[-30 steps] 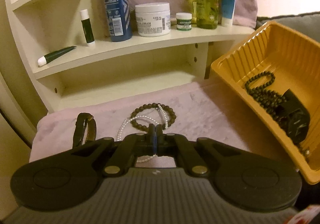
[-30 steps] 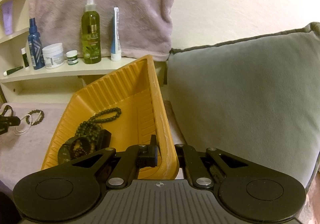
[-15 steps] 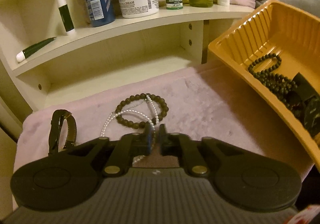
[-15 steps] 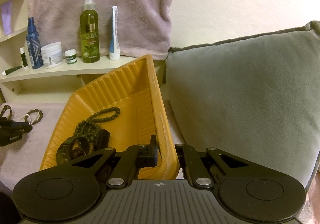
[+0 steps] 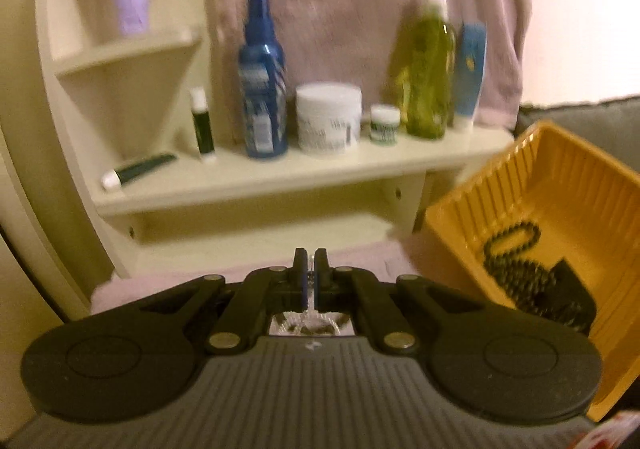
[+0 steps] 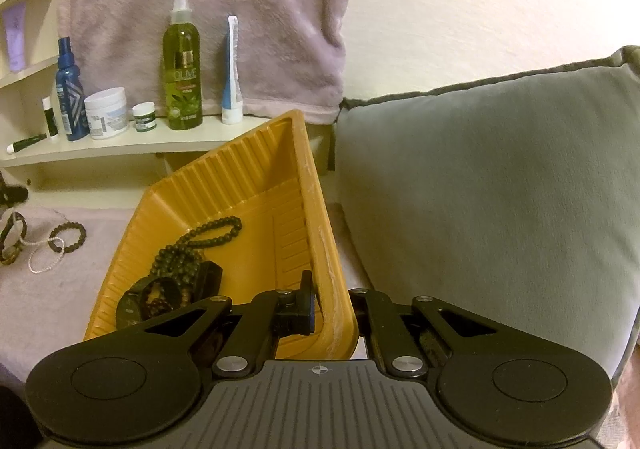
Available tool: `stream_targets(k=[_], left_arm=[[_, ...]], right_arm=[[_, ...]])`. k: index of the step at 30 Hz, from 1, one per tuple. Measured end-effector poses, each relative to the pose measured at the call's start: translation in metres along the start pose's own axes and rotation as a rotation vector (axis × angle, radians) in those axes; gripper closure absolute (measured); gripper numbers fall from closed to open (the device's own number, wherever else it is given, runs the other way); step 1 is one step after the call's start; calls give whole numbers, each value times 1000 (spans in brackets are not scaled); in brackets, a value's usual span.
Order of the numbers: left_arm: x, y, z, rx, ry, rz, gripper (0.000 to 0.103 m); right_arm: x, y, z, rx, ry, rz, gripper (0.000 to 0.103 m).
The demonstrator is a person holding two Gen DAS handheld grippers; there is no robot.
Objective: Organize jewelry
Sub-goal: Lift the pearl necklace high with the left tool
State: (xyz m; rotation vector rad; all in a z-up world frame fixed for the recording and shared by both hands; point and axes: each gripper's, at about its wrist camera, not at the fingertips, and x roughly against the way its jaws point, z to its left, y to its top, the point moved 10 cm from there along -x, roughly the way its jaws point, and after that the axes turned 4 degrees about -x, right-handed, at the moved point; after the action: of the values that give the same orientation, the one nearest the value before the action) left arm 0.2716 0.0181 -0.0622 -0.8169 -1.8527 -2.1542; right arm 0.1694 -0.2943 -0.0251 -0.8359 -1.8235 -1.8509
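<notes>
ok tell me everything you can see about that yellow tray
The yellow tray is thin ribbed plastic, rectangular, with sloping walls. It is tilted, its right rim clamped in the right tongs. Inside lie a dark bead necklace and other dark pieces at the low end. It stands over the pinkish cloth, beside a grey cushion.

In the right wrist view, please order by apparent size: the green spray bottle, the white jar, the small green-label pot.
1. green spray bottle
2. white jar
3. small green-label pot
All stand on one shelf, so nearness hardly distorts this.

shelf (image 6: 120, 147): bottles, jars | grey cushion (image 6: 480, 189) | pink towel (image 6: 200, 9)
</notes>
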Motion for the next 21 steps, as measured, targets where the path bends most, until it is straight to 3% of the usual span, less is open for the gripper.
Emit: stream_targets(k=[11, 21], left_arm=[[35, 47, 21, 35, -6, -94, 101], [59, 89, -4, -7, -59, -175, 101]], right_arm=[[3, 0, 2, -1, 7, -9, 97], [4, 0, 3, -2, 8, -12, 97]])
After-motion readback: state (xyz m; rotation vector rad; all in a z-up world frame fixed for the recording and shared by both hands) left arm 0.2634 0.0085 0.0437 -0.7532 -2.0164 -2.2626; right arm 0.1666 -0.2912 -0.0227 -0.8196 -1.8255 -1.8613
